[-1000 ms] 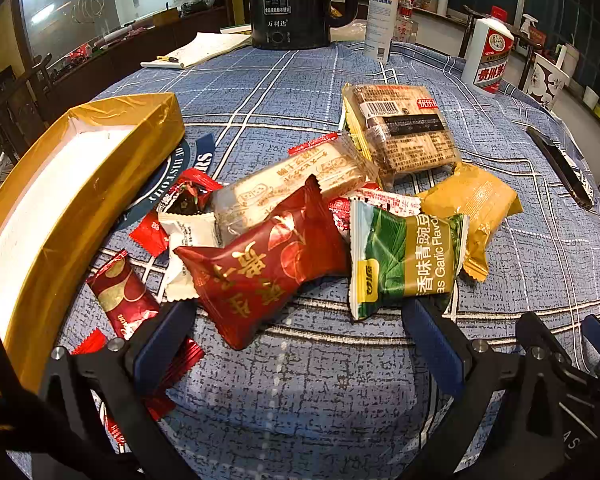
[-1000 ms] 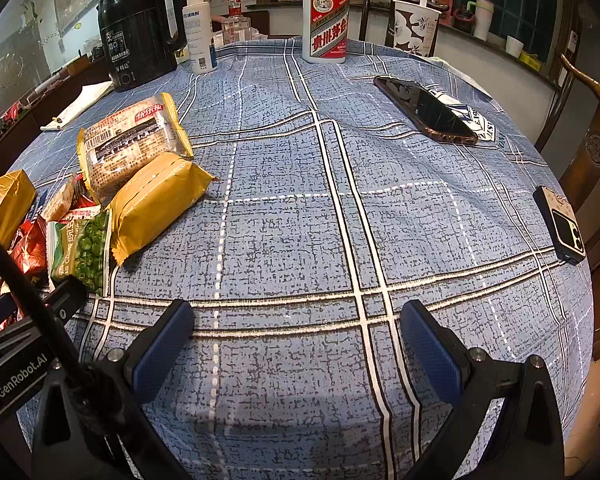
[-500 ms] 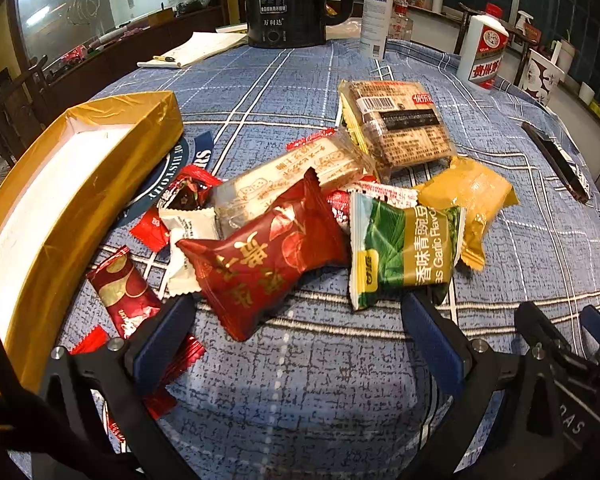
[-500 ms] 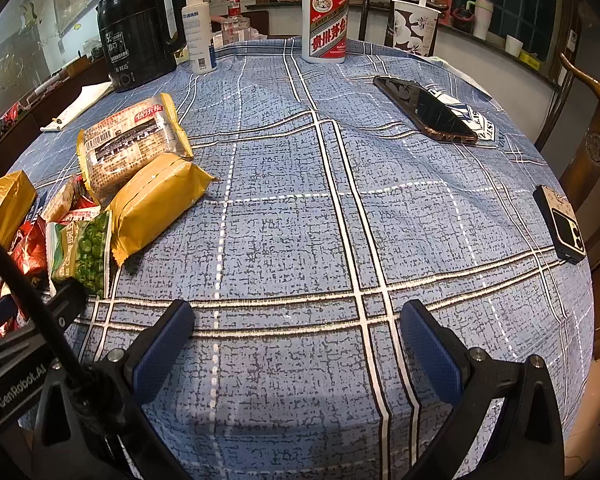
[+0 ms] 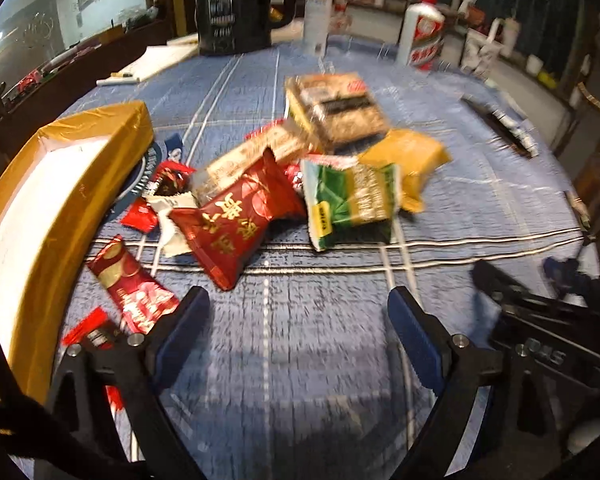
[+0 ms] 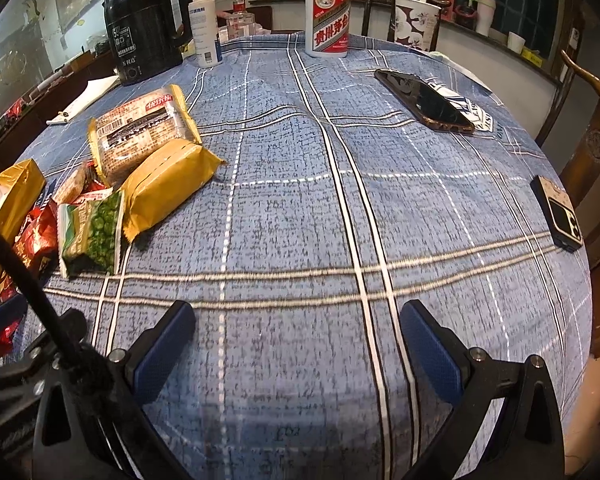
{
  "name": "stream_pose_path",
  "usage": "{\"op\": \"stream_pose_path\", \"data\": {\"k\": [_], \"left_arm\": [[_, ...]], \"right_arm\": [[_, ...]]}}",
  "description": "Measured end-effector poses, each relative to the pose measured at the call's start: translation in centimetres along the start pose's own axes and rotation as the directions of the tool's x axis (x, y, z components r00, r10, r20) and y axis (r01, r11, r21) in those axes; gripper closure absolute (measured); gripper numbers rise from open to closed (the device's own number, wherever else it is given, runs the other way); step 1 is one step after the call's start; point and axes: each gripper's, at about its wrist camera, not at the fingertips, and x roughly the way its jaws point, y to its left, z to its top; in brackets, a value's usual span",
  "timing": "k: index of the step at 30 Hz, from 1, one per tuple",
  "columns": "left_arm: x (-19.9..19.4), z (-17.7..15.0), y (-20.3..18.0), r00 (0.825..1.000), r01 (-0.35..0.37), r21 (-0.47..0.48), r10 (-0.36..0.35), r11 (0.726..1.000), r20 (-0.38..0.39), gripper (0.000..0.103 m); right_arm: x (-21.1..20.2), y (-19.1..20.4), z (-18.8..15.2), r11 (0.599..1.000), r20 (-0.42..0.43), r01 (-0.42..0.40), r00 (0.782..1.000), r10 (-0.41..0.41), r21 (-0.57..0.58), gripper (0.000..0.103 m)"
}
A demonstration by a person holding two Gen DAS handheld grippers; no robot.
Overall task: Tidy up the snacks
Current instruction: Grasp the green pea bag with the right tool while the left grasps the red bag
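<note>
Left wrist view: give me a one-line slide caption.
Left gripper, jaws closing on nothing, faces a pile of snacks beside a gold box.

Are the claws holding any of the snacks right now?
No. The left claw is closing over bare tablecloth, with no snack between its fingers. The right claw is open and empty too.

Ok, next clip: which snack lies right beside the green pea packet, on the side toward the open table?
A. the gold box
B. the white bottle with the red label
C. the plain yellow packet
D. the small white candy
C: in the right wrist view the yellow packet lies against the green pea packet.
</note>
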Motion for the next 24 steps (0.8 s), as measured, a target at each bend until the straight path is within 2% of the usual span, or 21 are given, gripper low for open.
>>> {"op": "stream_pose_path", "data": {"k": [2, 4, 6, 10, 11, 12, 13, 15, 16, 17, 18, 20, 21, 24], "left_arm": [[-2.2, -0.2, 0.5, 0.997, 0.042, 0.007, -0.042, 0.999, 0.057, 0.012], [-4.5, -0.1, 1.3, 0.991, 0.060, 0.012, -0.061, 0.998, 0.118, 0.012], [-7.2, 0.1, 2.5, 0.979, 0.061, 0.013, -0.063, 0.998, 0.193, 0.012], [-12.0, 1.2, 5.6, 0.934, -0.001, -0.012, 0.005, 1.000, 0.358, 0.012], [-12.7, 1.5, 6.3, 0.922, -0.013, -0.019, 0.020, 1.000, 0.388, 0.011], [-12.8, 1.9, 6.9, 0.917, -0.018, -0.022, 0.025, 1.000, 0.398, 0.008], [-12.7, 2.4, 7.6, 0.917, -0.018, -0.020, 0.025, 1.000, 0.398, 0.007], [-11.6, 3.0, 8.4, 0.930, -0.002, -0.010, 0.005, 1.000, 0.367, 0.007], [-10.7, 3.3, 8.8, 0.942, 0.000, -0.012, 0.005, 1.000, 0.335, 0.007], [-10.2, 3.4, 9.2, 0.947, -0.002, -0.016, 0.008, 1.000, 0.320, 0.007], [-9.6, 3.3, 9.5, 0.952, -0.001, -0.016, 0.006, 1.000, 0.307, 0.007], [-8.5, 3.1, 9.9, 0.963, 0.031, 0.001, -0.030, 1.000, 0.267, 0.013], [-7.9, 3.0, 9.8, 0.967, 0.053, 0.007, -0.053, 0.999, 0.248, 0.021], [-6.6, 2.4, 9.8, 0.973, 0.115, 0.024, -0.117, 0.993, 0.196, 0.028]], "right_arm": [[-0.7, 0.1, -0.4, 1.000, 0.011, -0.016, 1.000, 0.016, -0.001, 0.013], [-1.6, 0.0, -0.5, 1.000, 0.021, -0.029, 0.999, 0.029, 0.002, 0.015], [-2.9, -0.3, -0.3, 0.999, 0.064, -0.039, 0.997, 0.038, 0.007, 0.015], [-5.9, -0.5, 0.8, 0.996, 0.163, -0.093, 0.982, 0.091, 0.007, 0.016], [-6.4, -0.3, 1.1, 0.994, 0.181, -0.112, 0.977, 0.110, 0.002, 0.016], [-6.7, 0.2, 1.5, 0.992, 0.193, -0.125, 0.973, 0.124, -0.008, 0.016], [-6.8, 0.7, 1.7, 0.991, 0.194, -0.133, 0.972, 0.133, -0.016, 0.016], [-6.2, 1.6, 2.1, 0.986, 0.177, -0.164, 0.970, 0.168, -0.037, 0.016], [-5.6, 2.0, 2.2, 0.983, 0.163, -0.176, 0.970, 0.181, -0.043, 0.021], [-4.8, 2.5, 2.4, 0.978, 0.143, -0.202, 0.968, 0.206, -0.048, 0.029], [-4.5, 2.8, 2.2, 0.971, 0.126, -0.232, 0.963, 0.236, -0.049, 0.032], [-3.4, 3.5, 2.3, 0.952, 0.088, -0.306, 0.948, 0.307, -0.023, 0.033], [-3.0, 3.6, 2.4, 0.941, 0.074, -0.339, 0.938, 0.338, -0.006, 0.034], [-2.1, 4.4, 3.0, 0.903, 0.047, -0.426, 0.905, 0.424, 0.059, 0.035]]}}
